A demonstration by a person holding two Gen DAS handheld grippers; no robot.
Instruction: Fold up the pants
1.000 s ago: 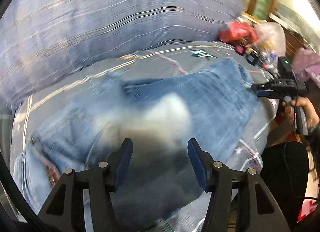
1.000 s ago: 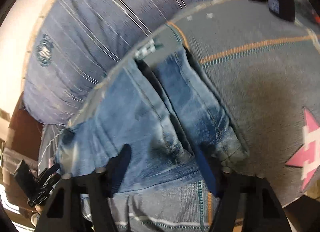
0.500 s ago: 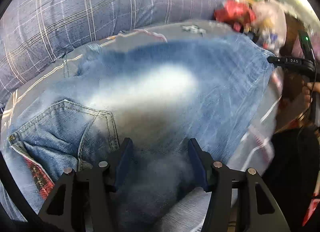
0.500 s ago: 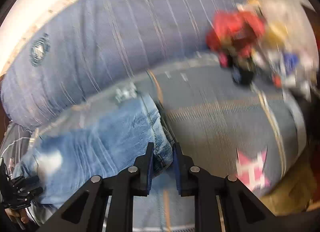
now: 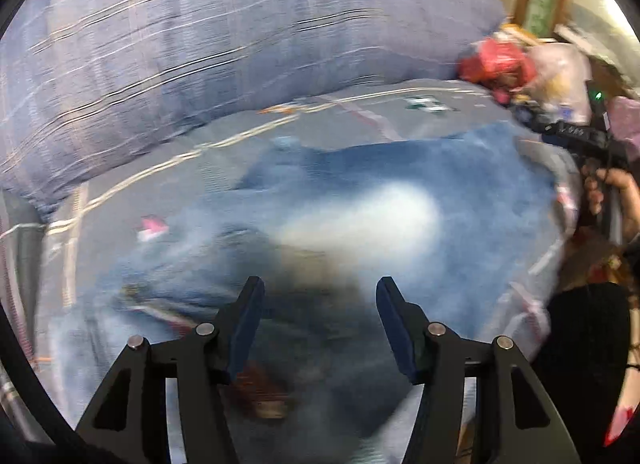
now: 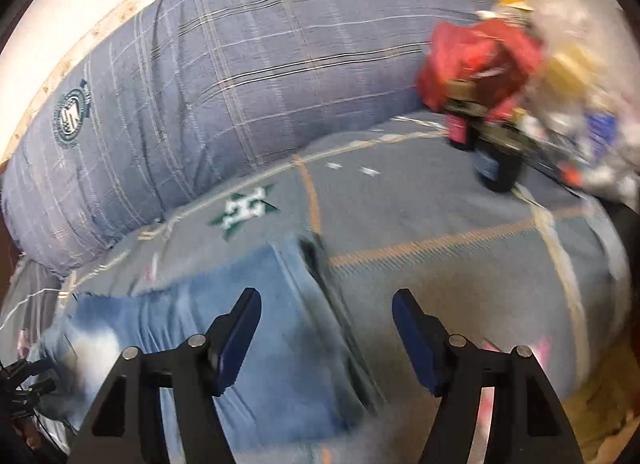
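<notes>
Blue faded jeans [image 5: 360, 199] lie spread on a grey-blue bedspread [image 5: 340, 119]; the left wrist view is blurred. My left gripper [image 5: 318, 324] is open and empty, just above the waist end. In the right wrist view the leg end of the jeans [image 6: 248, 312] lies flat. My right gripper [image 6: 326, 338] is open and empty above the hem edge. The right gripper also shows in the left wrist view [image 5: 576, 135], at the far side of the jeans.
A big blue plaid pillow [image 6: 240, 75] lies along the back against the wall. A red bag [image 6: 480, 55], dark boxes [image 6: 498, 167] and plastic bags sit at the bed's right end. The bedspread [image 6: 440, 232] extends to the right of the jeans.
My right gripper was shut on the jeans hem half a second ago; it is now open and has let the hem go. My left gripper stayed open and drew back from the jeans.
</notes>
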